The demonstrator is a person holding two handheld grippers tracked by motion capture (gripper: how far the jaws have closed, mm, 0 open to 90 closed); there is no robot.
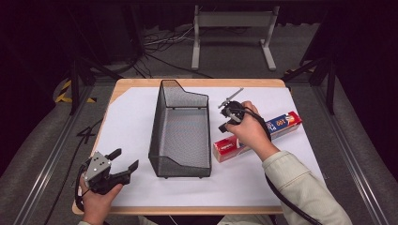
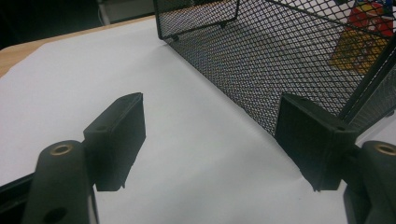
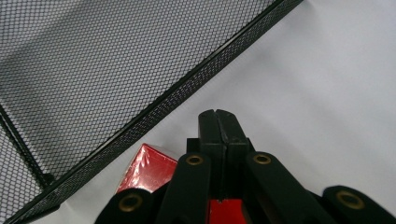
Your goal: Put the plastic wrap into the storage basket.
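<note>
From above, my right gripper (image 1: 225, 123) hovered over the red box (image 1: 230, 149) lying near the tabletop's right edge beside the mesh basket (image 1: 179, 161); its own view showed jaws pressed together, empty, needing opening before descending squarely.

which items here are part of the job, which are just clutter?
In play:
- red box, long, flat on the white sheet, under the right gripper, jaws shut, nothing held
- black mesh basket, beside the box

Idle or background:
- left gripper, open, holding nothing
- grey metal stand and cables on the floor behind the table
</note>
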